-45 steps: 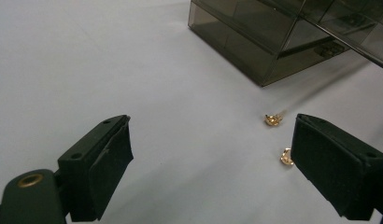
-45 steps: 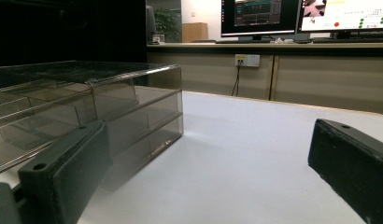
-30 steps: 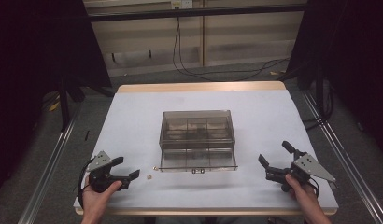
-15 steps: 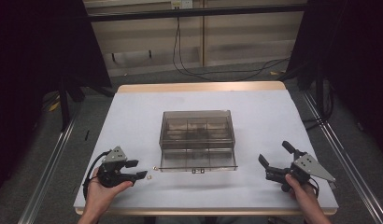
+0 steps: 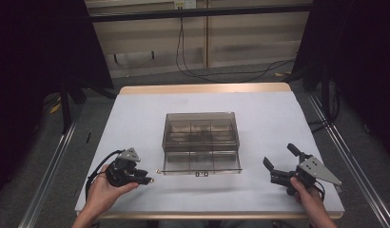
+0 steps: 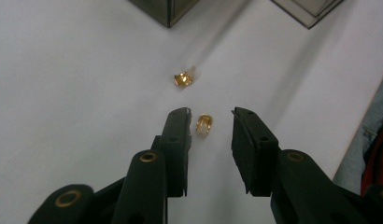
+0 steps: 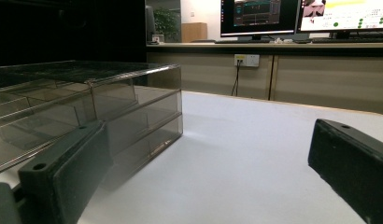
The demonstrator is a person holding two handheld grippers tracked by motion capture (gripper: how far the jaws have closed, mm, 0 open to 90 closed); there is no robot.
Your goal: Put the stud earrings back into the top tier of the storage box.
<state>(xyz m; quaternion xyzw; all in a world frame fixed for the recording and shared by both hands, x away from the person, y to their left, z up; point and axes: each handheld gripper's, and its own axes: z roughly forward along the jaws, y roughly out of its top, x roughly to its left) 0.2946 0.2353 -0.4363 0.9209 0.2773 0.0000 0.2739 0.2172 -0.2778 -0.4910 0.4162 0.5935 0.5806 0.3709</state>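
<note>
Between the left gripper's (image 6: 210,121) parted jaws lies a gold ring (image 6: 204,125).

Farther gold piece (image 6: 182,79) smeared, shape unclear. Organizer box (image 6: 167,8) cut by top edge in left gripper view, corners alone visible. From high view, gold bits too tiny to make out. Monitors (image 7: 259,16) cropped at top.

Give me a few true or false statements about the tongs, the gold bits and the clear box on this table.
1. The left tongs are open around a small gold piece. True.
2. A second gold piece lies inside the clear box. False: it lies on the table, outside the box.
3. The right tongs are shut on a gold piece. False: they are open and empty.
4. The box has dividers inside. True.
</note>
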